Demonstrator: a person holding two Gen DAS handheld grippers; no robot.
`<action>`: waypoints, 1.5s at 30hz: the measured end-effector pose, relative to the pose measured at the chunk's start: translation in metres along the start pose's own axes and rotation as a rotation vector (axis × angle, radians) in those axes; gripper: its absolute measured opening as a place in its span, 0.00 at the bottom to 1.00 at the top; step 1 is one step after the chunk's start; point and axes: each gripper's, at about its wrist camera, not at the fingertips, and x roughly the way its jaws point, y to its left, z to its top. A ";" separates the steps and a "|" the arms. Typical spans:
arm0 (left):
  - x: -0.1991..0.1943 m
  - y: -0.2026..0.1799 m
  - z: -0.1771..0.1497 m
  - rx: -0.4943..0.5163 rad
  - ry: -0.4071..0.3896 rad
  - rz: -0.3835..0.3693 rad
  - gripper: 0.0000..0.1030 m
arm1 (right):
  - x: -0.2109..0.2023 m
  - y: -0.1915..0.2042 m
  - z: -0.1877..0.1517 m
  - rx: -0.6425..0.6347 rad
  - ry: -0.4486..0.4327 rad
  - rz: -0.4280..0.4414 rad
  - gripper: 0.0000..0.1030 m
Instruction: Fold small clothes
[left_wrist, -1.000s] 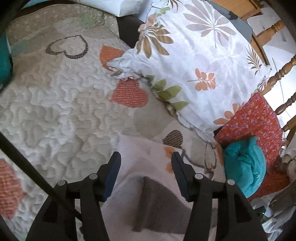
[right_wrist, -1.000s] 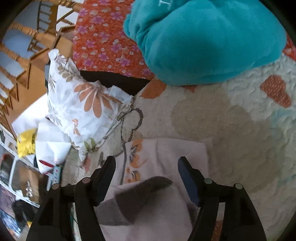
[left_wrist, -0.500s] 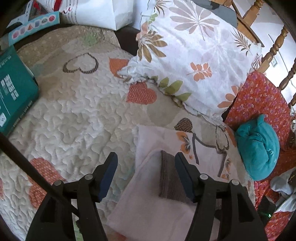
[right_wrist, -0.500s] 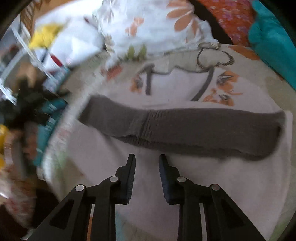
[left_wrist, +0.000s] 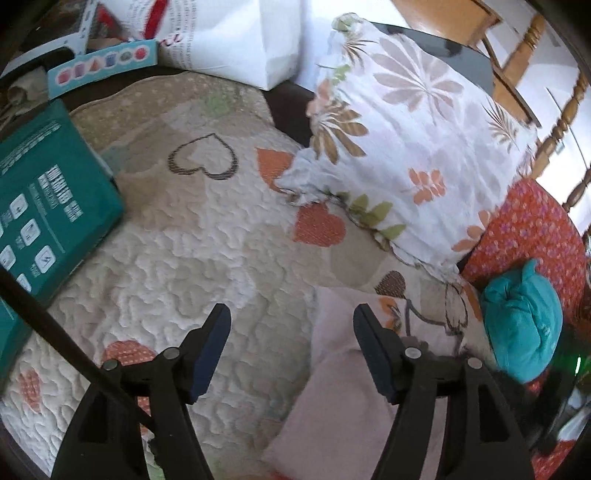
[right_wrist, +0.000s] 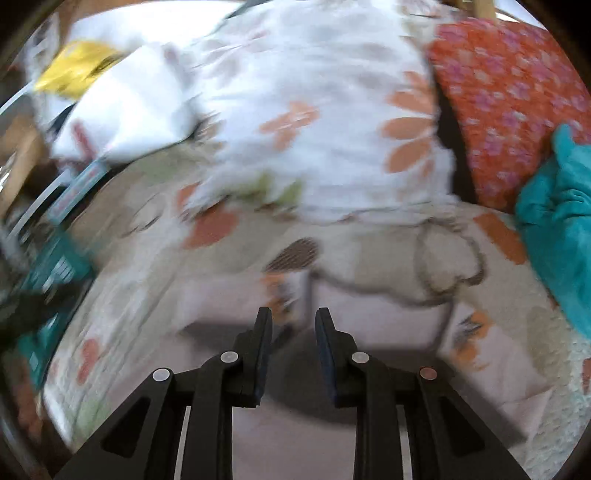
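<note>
A pale pink small garment (left_wrist: 343, 406) with an orange and grey print lies on the quilted bedspread (left_wrist: 177, 258), at lower right in the left wrist view. My left gripper (left_wrist: 291, 339) is open and empty above the quilt, just left of the garment. In the blurred right wrist view the garment (right_wrist: 388, 314) lies under my right gripper (right_wrist: 293, 325). Its jaws stand a narrow gap apart with nothing clearly between them. A dark grey band of the garment (right_wrist: 295, 369) shows just behind the fingertips.
A floral pillow (left_wrist: 406, 140) lies beyond the garment. A teal bundle of cloth (left_wrist: 521, 325) sits on a red flowered cushion (left_wrist: 528, 232) at right. A teal box (left_wrist: 44, 206) lies at left, white bags (left_wrist: 236, 33) at the back. Wooden chair spindles (left_wrist: 565, 122) stand far right.
My left gripper has shifted left off the garment and over bare quilt. The right view has swung fast and tilted toward the pillow, and the grey band now lies under the fingers.
</note>
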 end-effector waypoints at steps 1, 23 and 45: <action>0.000 0.002 0.000 -0.009 0.003 0.000 0.66 | 0.007 0.011 -0.005 -0.032 0.035 0.013 0.26; 0.011 0.000 -0.013 0.102 0.047 0.072 0.66 | 0.053 0.015 0.027 -0.102 0.070 -0.085 0.49; 0.034 -0.024 -0.030 0.174 0.102 0.094 0.66 | -0.024 -0.185 -0.031 0.343 -0.030 -0.465 0.51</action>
